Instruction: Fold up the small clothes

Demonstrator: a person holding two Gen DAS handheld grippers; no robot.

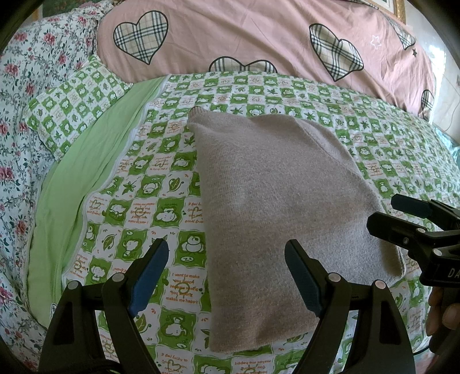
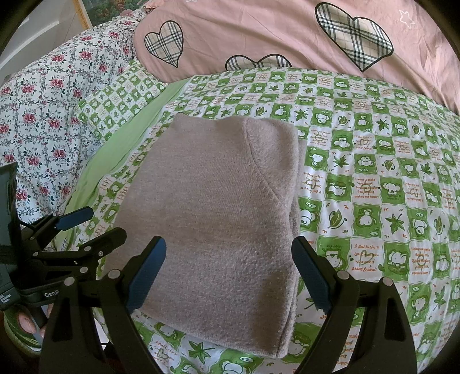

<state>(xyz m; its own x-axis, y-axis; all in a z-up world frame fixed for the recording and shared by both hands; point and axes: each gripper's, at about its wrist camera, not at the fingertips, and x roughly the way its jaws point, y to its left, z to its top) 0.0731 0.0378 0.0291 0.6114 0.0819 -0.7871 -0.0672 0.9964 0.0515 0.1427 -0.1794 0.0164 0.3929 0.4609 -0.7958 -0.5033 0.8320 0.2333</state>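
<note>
A grey-beige knitted garment [image 1: 276, 207] lies folded into a thick rectangle on the green-and-white checked bed cover [image 1: 161, 184]. It also shows in the right wrist view [image 2: 212, 207], with a curved seam on its upper right. My left gripper [image 1: 227, 276] is open and empty, just above the garment's near left corner. My right gripper [image 2: 230, 273] is open and empty over the garment's near edge. The right gripper shows in the left wrist view [image 1: 399, 213] at the garment's right edge. The left gripper shows in the right wrist view [image 2: 92, 224] beside the garment's left edge.
A pink duvet [image 2: 287, 34] with plaid hearts lies piled behind the garment. A floral quilt [image 2: 49, 115] and a checked pillow [image 1: 72, 106] lie to the left, beside a plain green strip [image 1: 86, 178] of sheet. A picture frame [image 1: 399, 8] is at the far corner.
</note>
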